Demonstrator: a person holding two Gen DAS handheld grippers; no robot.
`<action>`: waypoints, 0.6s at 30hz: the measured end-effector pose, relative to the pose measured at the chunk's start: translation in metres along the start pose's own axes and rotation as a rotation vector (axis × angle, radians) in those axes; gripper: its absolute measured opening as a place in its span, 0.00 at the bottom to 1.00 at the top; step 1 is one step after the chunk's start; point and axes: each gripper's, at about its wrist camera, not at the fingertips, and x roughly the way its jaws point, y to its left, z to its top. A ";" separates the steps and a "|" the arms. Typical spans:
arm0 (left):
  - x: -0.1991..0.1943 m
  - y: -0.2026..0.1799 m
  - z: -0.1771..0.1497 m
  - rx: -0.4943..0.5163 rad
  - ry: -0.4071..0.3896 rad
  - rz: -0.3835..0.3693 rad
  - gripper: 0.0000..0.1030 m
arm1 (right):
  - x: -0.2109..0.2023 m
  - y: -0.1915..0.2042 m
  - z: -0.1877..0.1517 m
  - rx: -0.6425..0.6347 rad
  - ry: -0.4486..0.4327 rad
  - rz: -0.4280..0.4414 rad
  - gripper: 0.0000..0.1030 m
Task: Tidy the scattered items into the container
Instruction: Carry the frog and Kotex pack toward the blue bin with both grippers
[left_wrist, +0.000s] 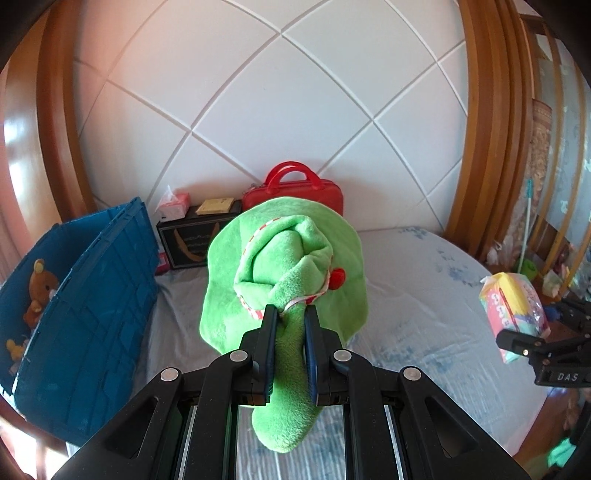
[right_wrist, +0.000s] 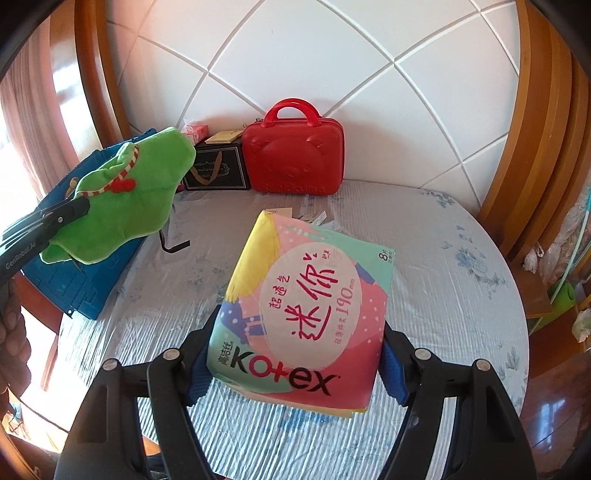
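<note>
My left gripper (left_wrist: 290, 312) is shut on a limb of a green plush toy (left_wrist: 284, 266) with a red-and-white striped trim, which hangs in the air above the table. In the right wrist view the same toy (right_wrist: 125, 199) hangs from the left gripper (right_wrist: 79, 208) over the blue crate (right_wrist: 85, 288). My right gripper (right_wrist: 299, 332) is shut on a colourful Kotex packet (right_wrist: 306, 314), its blue pads pressing both sides, lifted off the table. The open blue crate (left_wrist: 92, 295) stands at the left edge and holds a brown teddy bear (left_wrist: 40, 288).
A red bear-faced case (right_wrist: 295, 155), a black box (right_wrist: 218, 170) and a pink tissue pack (left_wrist: 173, 203) stand against the white quilted wall. A small black L-shaped key (right_wrist: 173, 245) lies on the round table's blue-flowered cover (right_wrist: 443, 277). Wooden frames flank both sides.
</note>
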 end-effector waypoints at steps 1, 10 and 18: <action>-0.001 0.000 0.000 -0.001 0.000 0.004 0.12 | 0.000 -0.001 0.000 0.000 -0.002 0.005 0.70; -0.022 0.000 0.001 -0.009 -0.017 0.037 0.12 | -0.003 0.000 0.003 -0.009 -0.028 0.045 0.70; -0.041 0.022 0.001 -0.034 -0.048 0.057 0.12 | -0.008 0.024 0.013 -0.035 -0.049 0.081 0.70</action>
